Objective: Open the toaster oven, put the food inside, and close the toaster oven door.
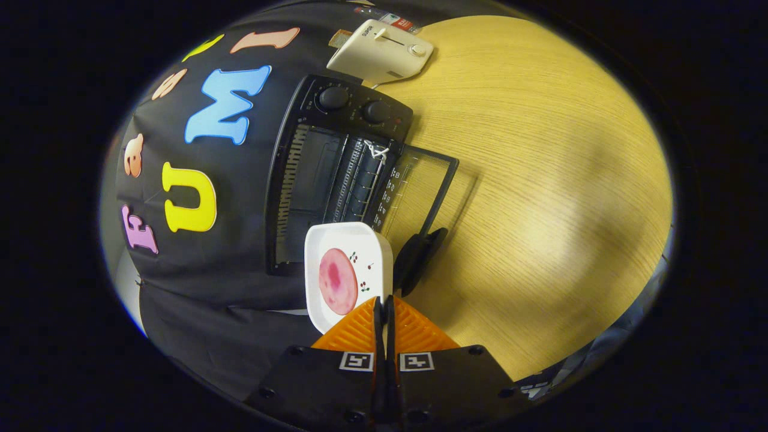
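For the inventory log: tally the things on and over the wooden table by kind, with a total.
Black toaster oven, door open: 1
White pop-up toaster: 1
White square plate with pink round food, pinched at its edge by the gripper: 1
Total: 3

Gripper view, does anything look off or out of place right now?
Nothing looks spilled or damaged. The gripper is shut on the white plate's rim, with the pink food slice lying flat on it. The toaster oven door hangs open, as the task needs.
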`<state>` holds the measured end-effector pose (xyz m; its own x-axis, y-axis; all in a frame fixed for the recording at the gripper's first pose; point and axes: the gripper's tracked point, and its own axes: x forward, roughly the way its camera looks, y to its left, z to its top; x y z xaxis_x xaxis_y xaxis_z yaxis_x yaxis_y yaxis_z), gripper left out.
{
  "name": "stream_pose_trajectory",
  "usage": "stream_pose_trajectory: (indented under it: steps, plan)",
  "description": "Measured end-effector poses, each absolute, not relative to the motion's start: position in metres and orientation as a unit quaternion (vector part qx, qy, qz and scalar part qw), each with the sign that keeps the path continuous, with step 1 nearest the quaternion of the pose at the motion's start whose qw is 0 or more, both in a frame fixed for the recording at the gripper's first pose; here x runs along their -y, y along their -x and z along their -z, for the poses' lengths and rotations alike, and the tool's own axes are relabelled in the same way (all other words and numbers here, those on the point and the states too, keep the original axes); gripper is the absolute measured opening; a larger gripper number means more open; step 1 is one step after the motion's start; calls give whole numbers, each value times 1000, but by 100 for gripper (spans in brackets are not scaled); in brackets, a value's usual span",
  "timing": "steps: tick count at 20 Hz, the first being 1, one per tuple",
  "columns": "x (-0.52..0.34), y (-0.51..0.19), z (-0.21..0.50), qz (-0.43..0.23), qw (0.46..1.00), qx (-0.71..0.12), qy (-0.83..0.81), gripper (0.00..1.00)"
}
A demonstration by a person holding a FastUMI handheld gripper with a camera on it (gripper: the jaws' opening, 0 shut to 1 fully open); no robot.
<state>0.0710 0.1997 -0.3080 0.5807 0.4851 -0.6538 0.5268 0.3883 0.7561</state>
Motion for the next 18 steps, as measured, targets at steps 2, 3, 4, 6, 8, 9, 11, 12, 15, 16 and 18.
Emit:
stream_pose_trajectory:
  steps: [2, 3, 4, 6, 8, 9, 11, 12, 15, 16, 18]
  plan:
    - [-204, -88, 313, 28, 701, -446, -556, 2]
    - [-205, -97, 315, 34, 702, -441, -558, 2]
    - [-207, -103, 317, 41, 702, -436, -562, 2]
    - [-209, -120, 320, 55, 697, -425, -575, 2]
    - [-211, -138, 322, 69, 691, -411, -590, 3]
    - [-212, -146, 324, 75, 688, -408, -596, 3]
    - [-214, -161, 329, 89, 681, -402, -605, 3]
    - [-216, -167, 332, 96, 680, -401, -607, 3]
    - [-212, -188, 340, 118, 686, -384, -606, 2]
    - [-213, -194, 342, 122, 683, -381, -611, 3]
    - [-214, -204, 346, 129, 674, -375, -623, 3]
